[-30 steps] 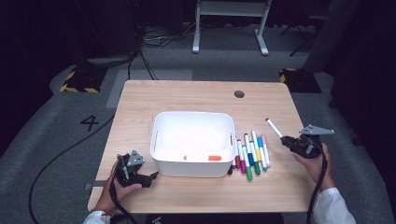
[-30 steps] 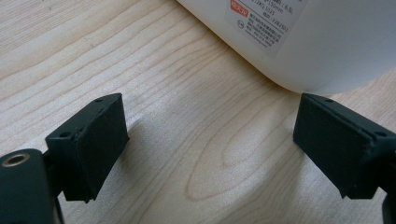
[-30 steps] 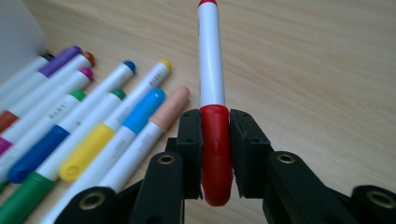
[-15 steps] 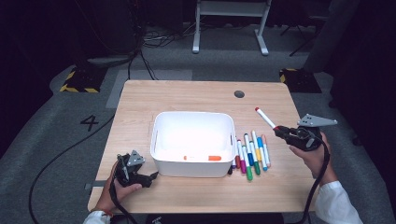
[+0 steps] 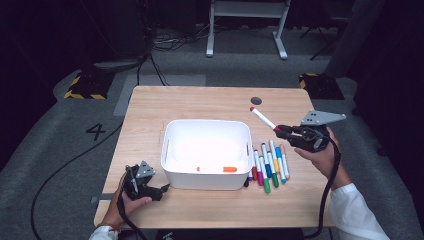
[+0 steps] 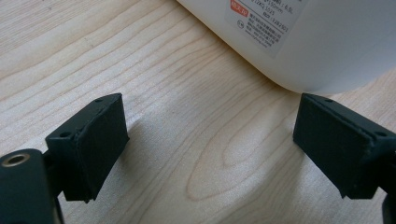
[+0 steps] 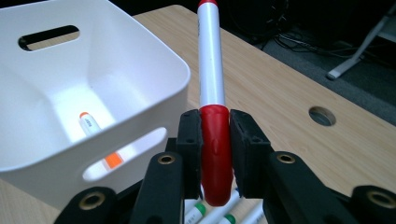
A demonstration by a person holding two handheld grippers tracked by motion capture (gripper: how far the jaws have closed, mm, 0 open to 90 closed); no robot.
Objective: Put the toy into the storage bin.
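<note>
- Red-capped marker [image 5: 263, 119] sits clamped in the right gripper [image 5: 283, 131]: in the right gripper view the two black pads squeeze the red cap, and the white barrel [image 7: 210, 56] runs straight away from the jaws to a small red tip at the top of the frame.
- In the high view the marker is held in the air at right of centre, its long axis slanting from the jaws up and left, tip towards the far edge of the wooden table [image 5: 200, 102].
- White bin [image 5: 206, 154] lies to the left of that gripper and lower in the frame; its near right corner is just beside the marker's line. I judge the coming move to be a carry leftward over the rim, then a release.
- Orange marker [image 5: 216, 169] already lies flat on the bin's floor, near its front wall.
- Coloured markers [image 5: 269, 164] remain in a row on the table just right of the bin, below the right gripper.
- Right hand [image 5: 320, 155] is the nearer one by far; the forearm comes in from the lower right, the wrist raised, the gripper roughly level and pointing left.
- Left gripper [image 5: 159, 188] rests on the table at lower left, jaws wide apart with nothing between them, one pad close by the bin's lower left corner [image 6: 299, 42].
</note>
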